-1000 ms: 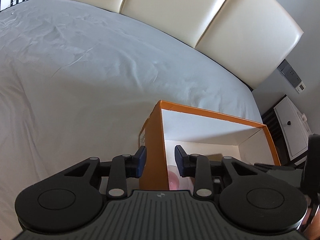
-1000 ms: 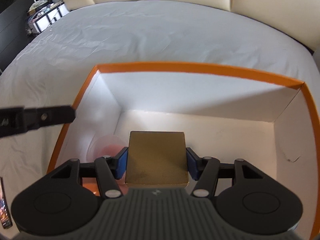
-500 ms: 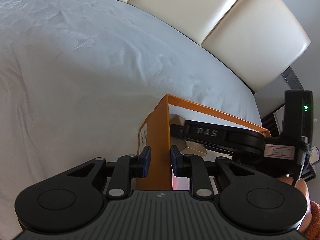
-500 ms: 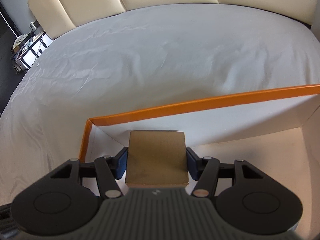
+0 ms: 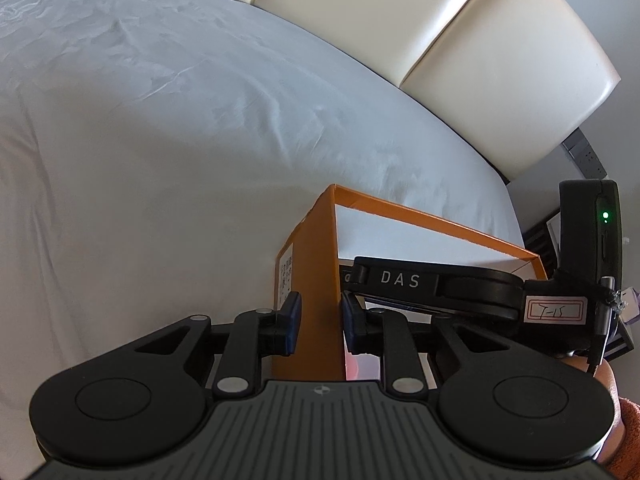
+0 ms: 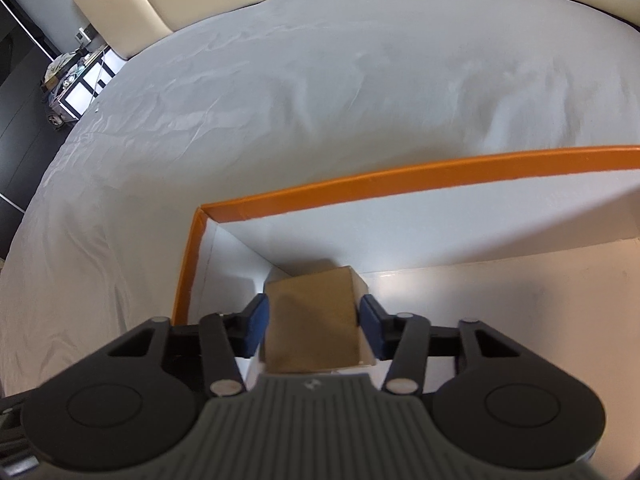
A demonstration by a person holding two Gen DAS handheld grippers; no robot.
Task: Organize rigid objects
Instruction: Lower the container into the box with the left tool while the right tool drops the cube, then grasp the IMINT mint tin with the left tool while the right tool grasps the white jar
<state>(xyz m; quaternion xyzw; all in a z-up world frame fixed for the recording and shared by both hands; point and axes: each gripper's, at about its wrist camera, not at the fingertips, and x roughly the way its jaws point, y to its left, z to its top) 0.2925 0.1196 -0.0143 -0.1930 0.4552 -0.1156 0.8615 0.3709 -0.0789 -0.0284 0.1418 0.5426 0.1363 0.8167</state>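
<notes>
Across the bed (image 5: 168, 152), the orange box (image 5: 316, 280) has kept its place while my right gripper (image 6: 312, 320) has carried the brown block (image 6: 312, 320) from mid-box down into the far left corner. Its fingers have just been closing and now clamp the block's sides, so placement looks nearly done. My left gripper (image 5: 318, 322) points steeply down, fingers pinched on the box's near left wall, steadying it.
</notes>
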